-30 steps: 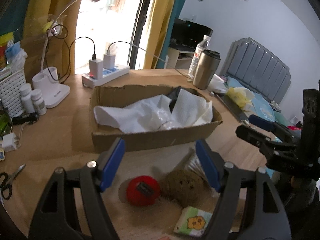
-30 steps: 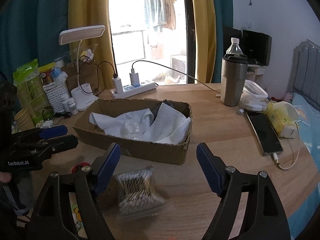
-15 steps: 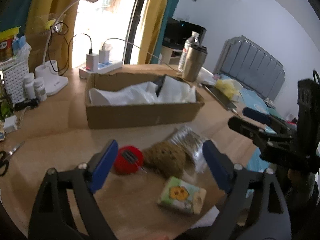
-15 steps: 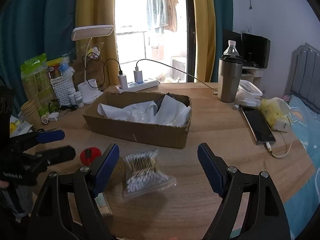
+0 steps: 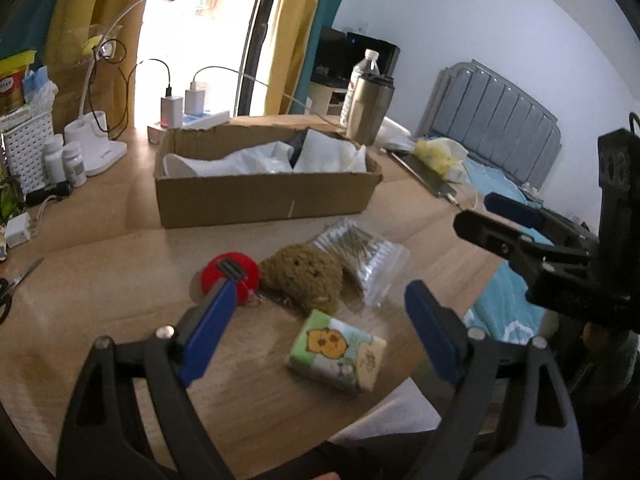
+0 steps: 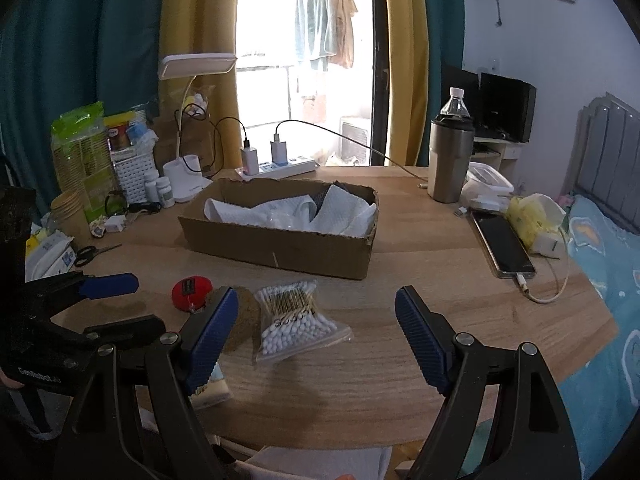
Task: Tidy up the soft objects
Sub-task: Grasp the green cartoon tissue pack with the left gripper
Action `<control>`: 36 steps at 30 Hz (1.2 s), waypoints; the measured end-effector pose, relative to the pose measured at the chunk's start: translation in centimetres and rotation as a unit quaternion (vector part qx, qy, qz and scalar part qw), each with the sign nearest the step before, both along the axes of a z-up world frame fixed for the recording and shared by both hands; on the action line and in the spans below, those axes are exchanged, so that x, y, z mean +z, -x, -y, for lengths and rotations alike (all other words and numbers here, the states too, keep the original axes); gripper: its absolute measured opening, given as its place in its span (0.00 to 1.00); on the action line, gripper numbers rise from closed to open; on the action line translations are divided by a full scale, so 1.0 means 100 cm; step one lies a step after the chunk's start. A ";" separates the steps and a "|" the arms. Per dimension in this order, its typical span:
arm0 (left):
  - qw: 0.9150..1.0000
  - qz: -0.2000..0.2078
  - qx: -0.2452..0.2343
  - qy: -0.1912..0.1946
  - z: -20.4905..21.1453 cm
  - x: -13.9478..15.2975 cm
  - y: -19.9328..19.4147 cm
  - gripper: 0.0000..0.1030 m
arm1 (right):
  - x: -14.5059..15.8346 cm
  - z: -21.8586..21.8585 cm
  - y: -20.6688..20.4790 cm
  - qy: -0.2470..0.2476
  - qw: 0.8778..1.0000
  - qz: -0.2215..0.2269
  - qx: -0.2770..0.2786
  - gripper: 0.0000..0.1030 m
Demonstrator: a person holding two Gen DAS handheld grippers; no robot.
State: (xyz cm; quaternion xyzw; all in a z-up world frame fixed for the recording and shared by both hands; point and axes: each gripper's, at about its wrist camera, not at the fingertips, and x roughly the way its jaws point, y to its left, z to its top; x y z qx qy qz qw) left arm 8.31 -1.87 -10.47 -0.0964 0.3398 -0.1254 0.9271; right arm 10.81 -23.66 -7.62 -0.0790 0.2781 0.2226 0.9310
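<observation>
Both claws have drawn back from the cardboard box, and the left claw's jaws have just been opening with nothing between them.

The left claw (image 5: pixel 316 324) and right claw (image 6: pixel 312 336) both stand released and empty over the near edge of the tabletop (image 6: pixel 420 256). The cardboard box (image 5: pixel 260 200) sits mid-tabletop and already holds crumpled white paper towels (image 5: pixel 320 156) and something dark between them, too hidden to name. Four things lie outside it, clustered just in front: a red round pouch (image 5: pixel 230 276) touching a brown plush toy (image 5: pixel 304 276), a clear bag of cotton swabs (image 6: pixel 296 316) against the toy's far side, and a tissue pack (image 5: pixel 338 350) nearest the claws. By my reading the sorting is partway done, with these four left to box.
</observation>
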 end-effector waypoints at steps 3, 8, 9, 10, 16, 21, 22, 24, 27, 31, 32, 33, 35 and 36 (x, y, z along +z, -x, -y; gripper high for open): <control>1.000 -0.005 -0.011 -0.001 0.005 -0.004 0.003 0.85 | -0.007 0.002 0.000 0.006 1.000 -0.008 0.000 0.81; 1.000 -0.019 -0.020 -0.003 0.011 -0.013 0.001 0.85 | -0.015 0.005 0.003 0.015 1.000 -0.016 -0.001 0.81; 1.000 -0.022 -0.020 -0.003 0.012 -0.014 0.001 0.85 | -0.017 0.006 0.003 0.016 1.000 -0.017 -0.001 0.81; 0.999 -0.027 -0.019 -0.002 0.012 -0.017 0.000 0.85 | -0.019 0.007 0.003 0.017 1.000 -0.020 -0.001 0.81; 0.998 -0.047 -0.032 -0.014 0.025 -0.029 0.001 0.85 | -0.032 0.012 0.001 0.013 0.999 -0.036 -0.002 0.81; 0.997 -0.058 -0.049 -0.028 0.039 -0.037 0.001 0.85 | -0.034 0.017 0.000 0.006 0.999 -0.038 -0.004 0.81; 0.996 -0.063 -0.049 -0.031 0.040 -0.040 0.000 0.85 | -0.034 0.018 -0.001 0.004 0.999 -0.039 -0.005 0.81; 0.996 -0.068 -0.045 -0.041 0.041 -0.044 -0.001 0.85 | -0.036 0.020 -0.002 0.003 0.999 -0.042 -0.008 0.81; 0.995 -0.074 -0.047 -0.055 0.044 -0.050 -0.003 0.85 | -0.041 0.021 -0.006 0.003 0.999 -0.049 -0.011 0.81; 0.993 -0.076 -0.051 -0.072 0.048 -0.055 -0.005 0.85 | -0.045 0.018 -0.010 0.004 0.998 -0.055 -0.005 0.81; 0.993 -0.075 -0.051 -0.078 0.048 -0.055 -0.006 0.85 | -0.045 0.017 -0.011 0.005 0.998 -0.056 -0.003 0.81; 0.993 -0.074 -0.049 -0.082 0.048 -0.056 -0.007 0.85 | -0.046 0.016 -0.011 0.005 0.998 -0.057 -0.001 0.81; 0.993 -0.074 -0.048 -0.081 0.045 -0.057 -0.009 0.84 | -0.047 0.013 -0.014 0.006 0.998 -0.060 0.002 0.81; 0.993 -0.074 -0.048 -0.082 0.045 -0.057 -0.010 0.84 | -0.048 0.012 -0.015 0.006 0.998 -0.061 0.002 0.81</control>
